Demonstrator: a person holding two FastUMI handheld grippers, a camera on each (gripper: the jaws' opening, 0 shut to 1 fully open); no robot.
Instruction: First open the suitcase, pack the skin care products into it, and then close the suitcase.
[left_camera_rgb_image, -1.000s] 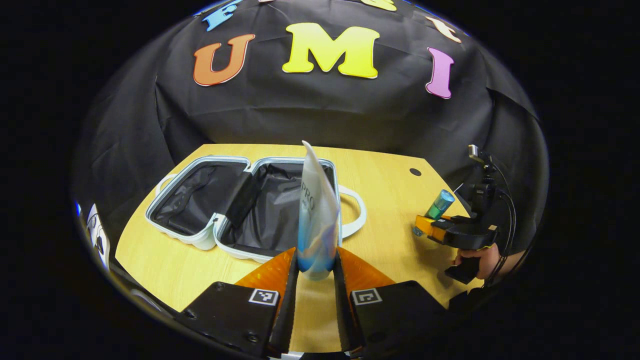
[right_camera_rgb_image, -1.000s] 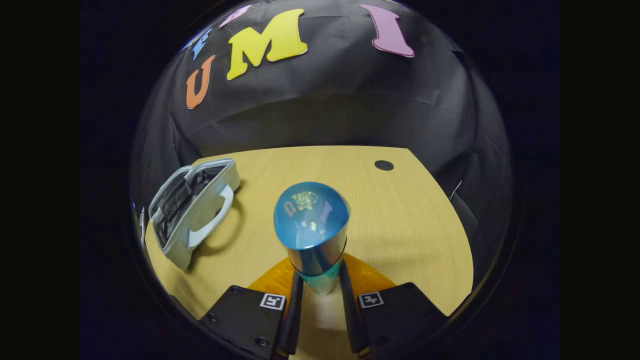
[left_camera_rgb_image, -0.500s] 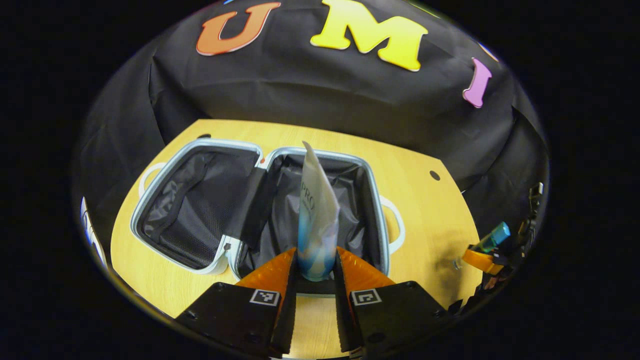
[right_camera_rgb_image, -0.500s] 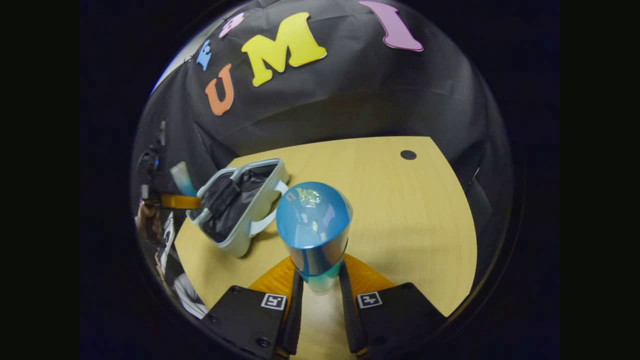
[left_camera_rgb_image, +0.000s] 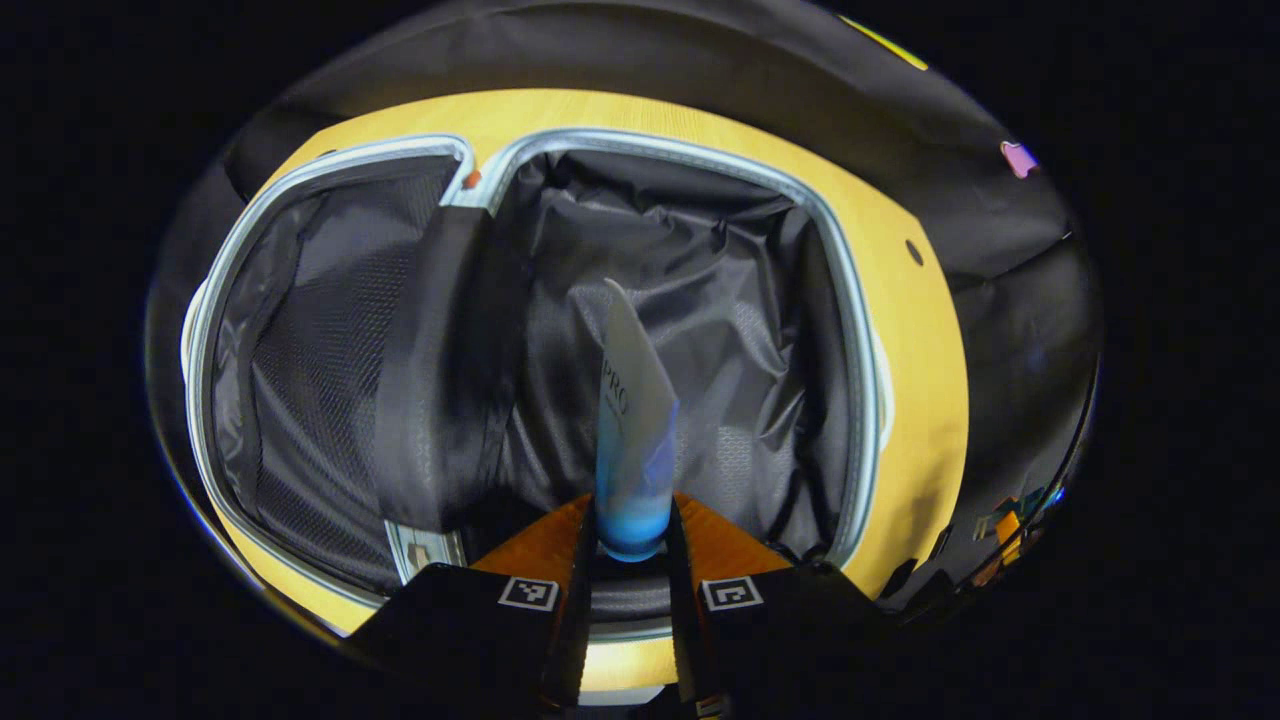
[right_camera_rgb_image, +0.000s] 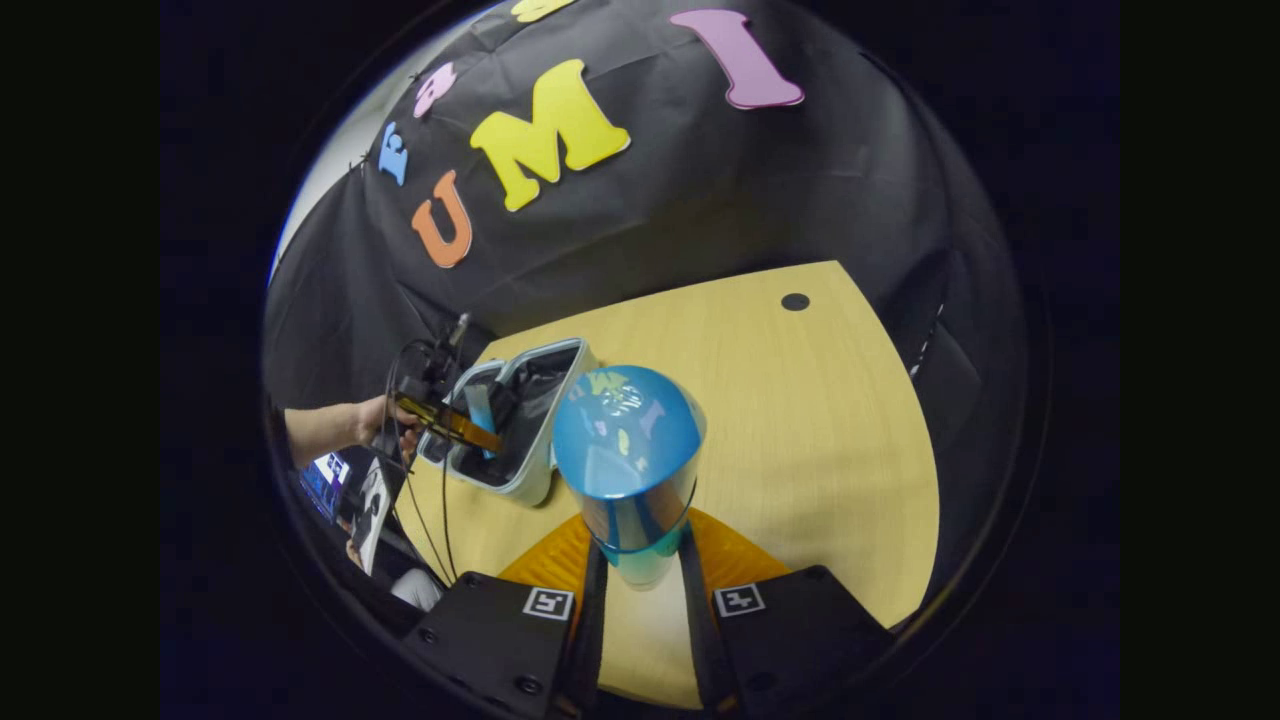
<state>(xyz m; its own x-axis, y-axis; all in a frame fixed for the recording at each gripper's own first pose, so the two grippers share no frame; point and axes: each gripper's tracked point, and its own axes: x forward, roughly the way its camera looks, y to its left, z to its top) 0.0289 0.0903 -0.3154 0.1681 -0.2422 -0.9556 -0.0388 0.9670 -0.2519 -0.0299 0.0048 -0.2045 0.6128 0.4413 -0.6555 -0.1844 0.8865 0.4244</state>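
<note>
Left claw (left_camera_rgb_image: 625, 560) gripped a white-and-blue tube (left_camera_rgb_image: 632, 430) by its capped end, poised over the right half of the open suitcase (left_camera_rgb_image: 860, 330) – lid already laid flat on the bench (left_camera_rgb_image: 925, 400). Right claw (right_camera_rgb_image: 640, 590) was clamped on a blue-capped bottle (right_camera_rgb_image: 628, 450), well off to the case's side – neither product was packed yet, and closing remained.

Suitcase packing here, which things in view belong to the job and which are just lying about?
Part of the job:
suitcase, lying open
tube, held by left tool
blue-capped bottle, held by right tool

Just there:
wooden table
cables
</note>
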